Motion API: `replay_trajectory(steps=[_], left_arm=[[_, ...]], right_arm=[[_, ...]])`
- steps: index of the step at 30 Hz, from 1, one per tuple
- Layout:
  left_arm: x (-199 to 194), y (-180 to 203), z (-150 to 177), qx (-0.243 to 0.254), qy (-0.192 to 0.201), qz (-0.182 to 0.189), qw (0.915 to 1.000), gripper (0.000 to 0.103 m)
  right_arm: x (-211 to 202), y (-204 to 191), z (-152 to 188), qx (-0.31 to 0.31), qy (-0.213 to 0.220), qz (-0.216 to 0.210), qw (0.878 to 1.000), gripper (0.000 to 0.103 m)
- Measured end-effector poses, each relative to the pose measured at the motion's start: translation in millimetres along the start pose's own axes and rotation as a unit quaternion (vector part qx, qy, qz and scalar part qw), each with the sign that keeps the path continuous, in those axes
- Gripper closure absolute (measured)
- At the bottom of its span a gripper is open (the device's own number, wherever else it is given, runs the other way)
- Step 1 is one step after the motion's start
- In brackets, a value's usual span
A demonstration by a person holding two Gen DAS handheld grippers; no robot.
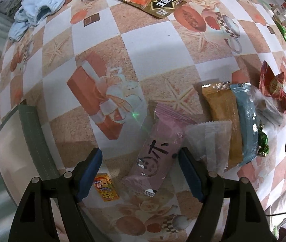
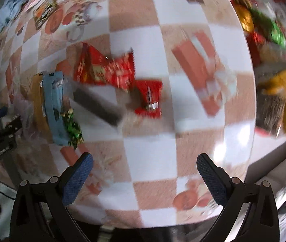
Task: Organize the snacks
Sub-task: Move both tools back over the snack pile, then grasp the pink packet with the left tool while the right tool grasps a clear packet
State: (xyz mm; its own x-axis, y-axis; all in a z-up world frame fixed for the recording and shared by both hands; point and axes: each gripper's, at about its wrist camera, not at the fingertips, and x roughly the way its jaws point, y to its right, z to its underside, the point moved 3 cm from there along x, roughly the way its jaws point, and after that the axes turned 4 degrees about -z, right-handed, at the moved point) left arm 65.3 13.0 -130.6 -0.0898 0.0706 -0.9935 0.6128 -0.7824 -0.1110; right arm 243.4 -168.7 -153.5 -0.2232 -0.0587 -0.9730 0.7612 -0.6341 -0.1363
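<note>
Left gripper: jaws spread, straddling pink snack packet on the table, not pinching.
Right gripper: jaws spread, empty.
Snack row: blue packet beside tan packet.

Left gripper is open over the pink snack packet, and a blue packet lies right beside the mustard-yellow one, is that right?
Nearly. The left gripper is open over a pale purple packet, not pink, as the left wrist view shows. The blue packet does lie beside the mustard-yellow packet.
</note>
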Motion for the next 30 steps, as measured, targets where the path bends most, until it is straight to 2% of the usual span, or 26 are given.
replay_trajectory(steps=[3,5,7,8,9,14,15,17,21,22,24,25,26,27,30], left_arm=[[1.8,-5.0,-3.5,-0.004,-0.002,0.002,1.0000,0.022],[4.9,-6.5,-6.8,-0.005,-0.002,0.003,1.0000,0.022],[6.3,-11.5,-8.6,-0.005,-0.004,0.005,1.0000,0.022],[7.2,-14.0,-8.8,-0.005,-0.005,0.006,1.0000,0.022],[9.3,-12.7,-9.3,-0.005,-0.005,0.007,1.0000,0.022],[7.6,-9.0,-11.8,-0.016,-0.012,0.016,0.9997,0.022],[8.2,-10.3,-11.8,-0.020,-0.013,0.019,0.9995,0.022],[10.8,-10.2,-10.1,-0.026,-0.014,0.023,0.9993,0.022],[9.6,-4.5,-13.5,-0.016,-0.012,0.021,0.9996,0.024],[8.7,-2.9,-14.0,-0.011,-0.009,0.024,0.9996,0.029],[5.3,2.3,-13.7,-0.001,-0.004,0.040,0.9992,0.046],[3.4,5.2,-13.8,0.003,-0.003,0.045,0.9990,0.057],[1.4,8.7,-13.6,0.015,0.002,0.045,0.9989,0.066],[0.1,12.7,-13.6,0.022,0.004,0.042,0.9988,0.068],[-1.2,16.2,-12.5,0.030,0.011,0.035,0.9989,0.072]], right_arm=[[-4.6,-15.4,-11.6,-0.048,0.015,0.027,0.998,0.000],[-6.6,-30.8,-16.5,-0.084,0.023,0.029,0.996,0.000],[-7.5,-44.4,-21.0,-0.115,0.026,0.031,0.993,0.010],[-5.1,-51.4,-22.1,-0.129,0.021,0.031,0.991,0.022],[-1.8,-57.0,-23.1,-0.138,0.012,0.032,0.990,0.028],[-3.3,-69.7,-30.6,-0.153,0.014,0.031,0.988,0.029],[-1.5,-71.3,-27.0,-0.155,0.014,0.028,0.987,0.041],[-1.1,-75.8,-29.5,-0.158,0.005,0.025,0.987,0.049],[-3.0,-92.8,-35.4,-0.167,0.010,0.031,0.985,0.049],[-1.2,-101.5,-33.6,-0.165,0.010,0.031,0.986,0.049],[-3.3,-106.2,-35.8,-0.161,0.009,0.029,0.987,0.049],[-3.3,-105.0,-36.4,-0.158,0.008,0.027,0.987,0.051],[-6.8,-105.9,-36.9,-0.153,0.010,0.024,0.988,0.062],[-9.1,-104.7,-36.4,-0.149,0.014,0.023,0.988,0.080],[-18.2,-91.1,-40.1,-0.127,0.010,0.010,0.992,0.083]])
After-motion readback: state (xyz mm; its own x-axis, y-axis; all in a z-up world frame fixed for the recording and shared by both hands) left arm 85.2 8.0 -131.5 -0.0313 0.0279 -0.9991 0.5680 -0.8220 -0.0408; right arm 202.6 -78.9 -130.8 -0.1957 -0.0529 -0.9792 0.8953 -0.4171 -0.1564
